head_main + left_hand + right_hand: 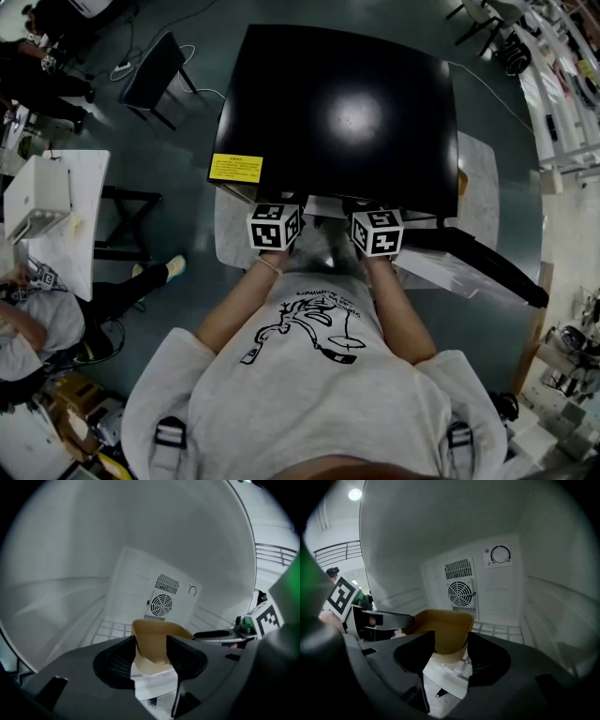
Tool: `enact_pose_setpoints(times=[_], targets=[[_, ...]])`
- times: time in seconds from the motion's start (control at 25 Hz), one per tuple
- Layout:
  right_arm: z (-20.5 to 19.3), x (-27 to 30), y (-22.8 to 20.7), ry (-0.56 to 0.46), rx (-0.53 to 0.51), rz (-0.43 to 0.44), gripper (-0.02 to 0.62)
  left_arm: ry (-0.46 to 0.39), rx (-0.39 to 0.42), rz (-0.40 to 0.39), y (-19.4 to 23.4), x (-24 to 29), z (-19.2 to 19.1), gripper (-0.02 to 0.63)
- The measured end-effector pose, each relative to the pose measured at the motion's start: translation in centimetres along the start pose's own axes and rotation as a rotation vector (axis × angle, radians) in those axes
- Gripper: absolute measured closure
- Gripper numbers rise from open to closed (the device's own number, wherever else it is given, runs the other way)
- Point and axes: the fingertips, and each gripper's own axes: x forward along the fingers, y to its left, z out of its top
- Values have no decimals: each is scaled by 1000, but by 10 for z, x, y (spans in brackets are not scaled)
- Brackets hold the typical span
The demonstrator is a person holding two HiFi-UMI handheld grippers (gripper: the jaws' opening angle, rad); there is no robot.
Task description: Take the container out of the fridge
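A tan open container (157, 637) (445, 625) sits on the wire shelf (110, 630) inside the white fridge. My left gripper (151, 641) straddles it, with both pads against its sides. My right gripper (451, 637) straddles it from the other side. Its left pad overlaps the wall, while a thin sliver of shelf shows beside the right pad, so I cannot tell whether it grips. In the head view only the two marker cubes (274, 227) (377, 232) show; the jaws are hidden under the black fridge top (337, 112).
The fridge door (478, 262) hangs open to the right. A fan vent (461, 593) and a dial (500, 555) are on the back wall behind the container. White side walls close in on both sides. People sit at a table (66, 234) to the left.
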Motion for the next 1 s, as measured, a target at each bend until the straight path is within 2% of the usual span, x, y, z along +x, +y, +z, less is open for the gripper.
enact_pose_setpoints(times=[1.0], targets=[[-8, -44, 29, -34, 27, 11, 368, -29, -15, -10, -16, -48, -14, 400]])
